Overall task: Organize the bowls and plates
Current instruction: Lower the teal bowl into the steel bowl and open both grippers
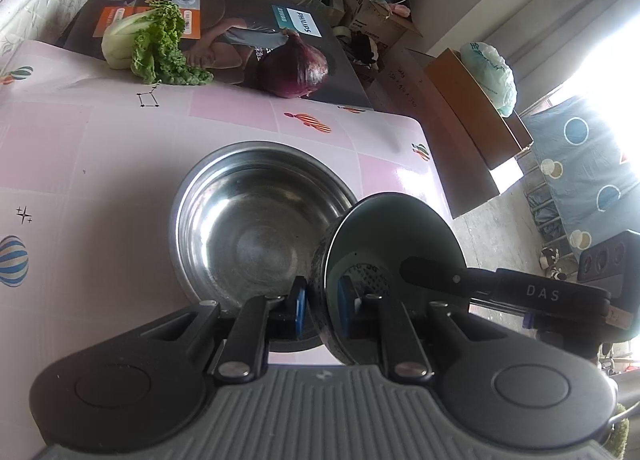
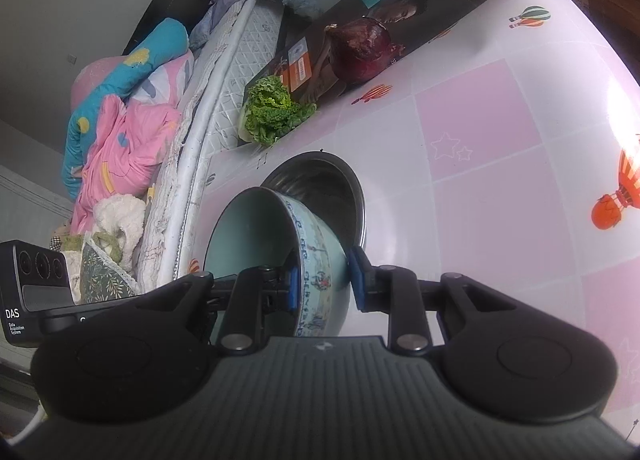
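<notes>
Holding: ceramic bowl [image 2: 280, 256] is clamped by both grippers, left gripper [image 1: 322, 306] and right gripper [image 2: 326, 280], on opposite rims.
Reason: it is probably kept steady for nesting into steel bowl [image 1: 256, 220].

"PHILIPS" in dark letters on a white patch, on the flat dark box [image 1: 224, 24] at the table's far edge; same word readable on the box in the right wrist view. "DAS" on the other gripper's black camera unit [image 1: 544, 294]; in the right wrist view "DAS Data Acquisition System". Cardboard carton [image 1: 376, 12] print unreadable.
</notes>
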Tool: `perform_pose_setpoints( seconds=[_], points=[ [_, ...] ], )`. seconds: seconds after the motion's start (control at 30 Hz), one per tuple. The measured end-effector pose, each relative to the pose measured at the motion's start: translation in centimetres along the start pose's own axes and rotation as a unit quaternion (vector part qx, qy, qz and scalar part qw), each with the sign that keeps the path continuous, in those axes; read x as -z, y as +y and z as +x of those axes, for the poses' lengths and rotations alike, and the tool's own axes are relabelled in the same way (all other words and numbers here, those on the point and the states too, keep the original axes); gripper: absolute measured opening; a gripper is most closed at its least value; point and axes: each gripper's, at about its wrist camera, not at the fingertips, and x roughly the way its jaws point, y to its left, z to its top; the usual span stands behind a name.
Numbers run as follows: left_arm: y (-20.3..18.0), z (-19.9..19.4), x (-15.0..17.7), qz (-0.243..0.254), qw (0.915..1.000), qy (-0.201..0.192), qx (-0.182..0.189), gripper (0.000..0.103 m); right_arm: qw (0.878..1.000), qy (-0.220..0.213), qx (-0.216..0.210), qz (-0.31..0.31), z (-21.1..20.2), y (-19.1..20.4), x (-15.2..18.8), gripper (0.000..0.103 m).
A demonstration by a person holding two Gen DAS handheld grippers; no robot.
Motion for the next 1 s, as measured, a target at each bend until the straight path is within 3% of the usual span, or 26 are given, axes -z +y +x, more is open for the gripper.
perform_pose_setpoints(
  seconds=[0.53, 0.77, 0.97, 1.0],
  points=[
    [5.8, 2.6, -1.9, -0.039, 0.999, 0.01, -0.02, 0.016, 0.999, 0.037, 0.016, -0.005, 8.4, 0.9, -1.6, 0.023],
    [7.0, 2.9, -2.2, -0.054, 0.9985, 0.007, -0.009, 0.02, 0.999, 0.017, 0.031, -0.025, 9.1, 1.7, -2.3, 0.026],
    [6.8, 1.2, -2.6, -0.055, 0.9984, -0.016, 0.003, 0.023, 0.999, -0.014, 0.03, -0.025, 8.4, 2.1, -3.0, 0.039],
    [6.8, 0.8, -2.6, -0.055, 0.9983, -0.02, 0.005, 0.028, 0.999, -0.02, 0.029, -0.027, 8.2, 2.3, -2.9, 0.042]
  ],
)
